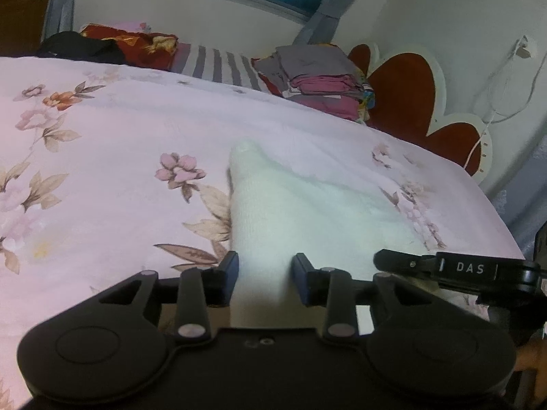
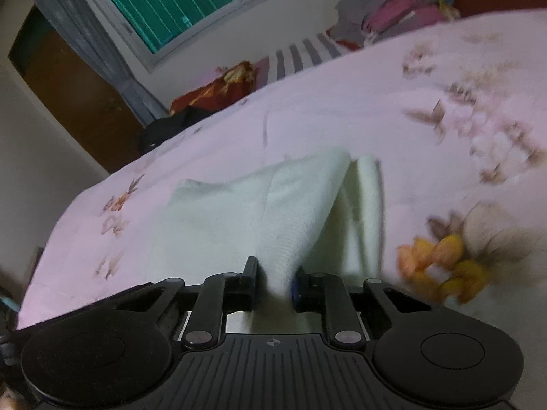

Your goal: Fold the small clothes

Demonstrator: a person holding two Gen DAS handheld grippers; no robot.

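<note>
Item: white knit garment (image 1: 273, 205) lies on the floral bedsheet (image 1: 102, 177), near the bed's front edge, one edge raised off the sheet
Left gripper (image 1: 265, 275): jaws part-open; a strip of the white knit runs between them, touching the left pad, with a gap at the right pad; not clamped
Right gripper (image 2: 275, 282): narrowed onto a bunched fold of the same garment (image 2: 290, 212); cloth fills the gap and both pads press it; gripping
Lifted portion: from the right wrist view the held edge stands up as a ridge, with a second layer lying flat beside it
Surroundings: stack of folded clothes (image 1: 318, 82) at the far side of the bed, well apart from the work
Step in hand, judged: one hand carries an edge over for a fold while the other is not yet secure
Method advised: close the left jaws fully on the knit before any pull; keep both held edges level; lay the raised edge onto the flat layer with edges aligned
Risk: a one-sided grip skews the fold; knit stretches and bunches if dragged across the sheet
</note>
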